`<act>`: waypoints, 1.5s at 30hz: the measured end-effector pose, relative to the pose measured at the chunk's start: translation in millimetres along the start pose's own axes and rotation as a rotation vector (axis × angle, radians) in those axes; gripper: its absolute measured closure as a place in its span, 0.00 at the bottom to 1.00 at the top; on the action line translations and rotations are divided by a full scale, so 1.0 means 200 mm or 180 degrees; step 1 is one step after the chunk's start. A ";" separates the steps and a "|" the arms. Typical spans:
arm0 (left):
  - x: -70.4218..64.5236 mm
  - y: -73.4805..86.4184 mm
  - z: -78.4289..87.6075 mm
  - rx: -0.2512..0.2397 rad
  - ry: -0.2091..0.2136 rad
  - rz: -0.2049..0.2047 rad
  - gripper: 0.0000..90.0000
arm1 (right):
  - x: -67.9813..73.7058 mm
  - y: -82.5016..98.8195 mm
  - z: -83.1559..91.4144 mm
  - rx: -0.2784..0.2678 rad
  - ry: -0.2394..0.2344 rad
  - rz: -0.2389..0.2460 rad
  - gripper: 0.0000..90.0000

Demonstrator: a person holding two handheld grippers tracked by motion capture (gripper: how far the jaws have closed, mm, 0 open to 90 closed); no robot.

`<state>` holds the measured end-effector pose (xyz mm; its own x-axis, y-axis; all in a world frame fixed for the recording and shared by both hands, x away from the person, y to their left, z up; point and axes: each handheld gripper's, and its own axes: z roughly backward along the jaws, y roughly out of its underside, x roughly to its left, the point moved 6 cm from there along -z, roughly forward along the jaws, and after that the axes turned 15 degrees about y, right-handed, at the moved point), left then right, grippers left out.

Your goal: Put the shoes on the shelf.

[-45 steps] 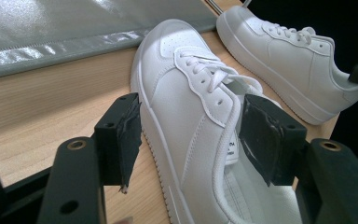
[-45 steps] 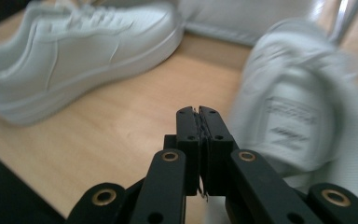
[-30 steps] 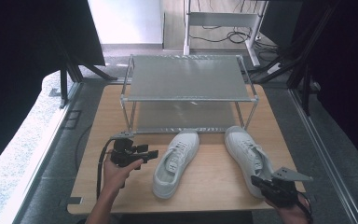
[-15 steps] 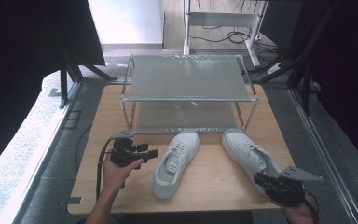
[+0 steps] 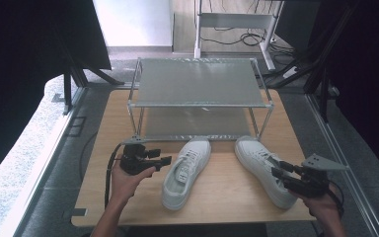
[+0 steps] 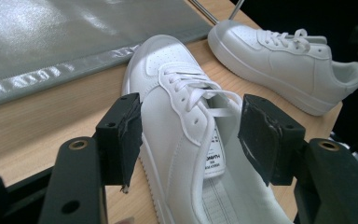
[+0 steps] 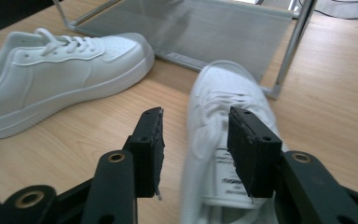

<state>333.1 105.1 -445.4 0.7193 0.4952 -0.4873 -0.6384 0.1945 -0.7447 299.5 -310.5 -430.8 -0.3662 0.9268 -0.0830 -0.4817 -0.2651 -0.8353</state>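
Two white sneakers on wooden worktop (image 5: 227, 192), in front of wire rack (image 5: 200, 86) w/ both shelves bare. Left hand-held gripper (image 5: 165, 160) jaws apart beside left sneaker (image 5: 185, 170); right hand-held gripper (image 5: 278, 170) apart over right sneaker (image 5: 261, 165).

A: What's around the wooden desk (image 5: 222, 202) on your feed?
B: I see a white metal frame (image 5: 233, 20) past the far edge, with black cables (image 5: 229, 39) on the floor under it.
A: Left side?
B: Dark panel (image 5: 34, 39) off the far-left corner, pale speckled floor (image 5: 15, 163) along the left edge.
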 end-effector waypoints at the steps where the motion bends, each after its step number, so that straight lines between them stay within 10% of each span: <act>1: 0.00 0.00 0.00 0.0000 0.0000 0.0000 0.44 | -0.02 -0.01 -0.01 0.0009 0.0021 0.0005 0.60; 10: -0.05 -0.07 -0.07 0.0420 -0.0150 -0.0219 0.45 | -0.13 -0.05 -0.07 0.0197 0.0142 0.0056 0.56; 23: 0.01 0.03 -0.24 0.1053 -0.0433 -0.0171 0.48 | -0.23 0.02 -0.15 0.0514 0.0236 0.0060 0.55; 37: 0.08 0.07 -0.35 0.1410 -0.0743 -0.0083 0.58 | -0.21 0.06 -0.31 0.0997 0.0281 0.0425 0.61; 45: 0.08 0.05 -0.40 0.1492 -0.0811 -0.0040 0.75 | -0.20 0.11 -0.43 0.1502 0.0663 0.0829 0.75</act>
<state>359.7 47.3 -496.4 0.6754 0.6691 -0.3099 -0.7261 0.5303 -0.4376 371.5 -330.4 -491.8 -0.3788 0.8352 -0.3987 -0.7171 -0.5372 -0.4440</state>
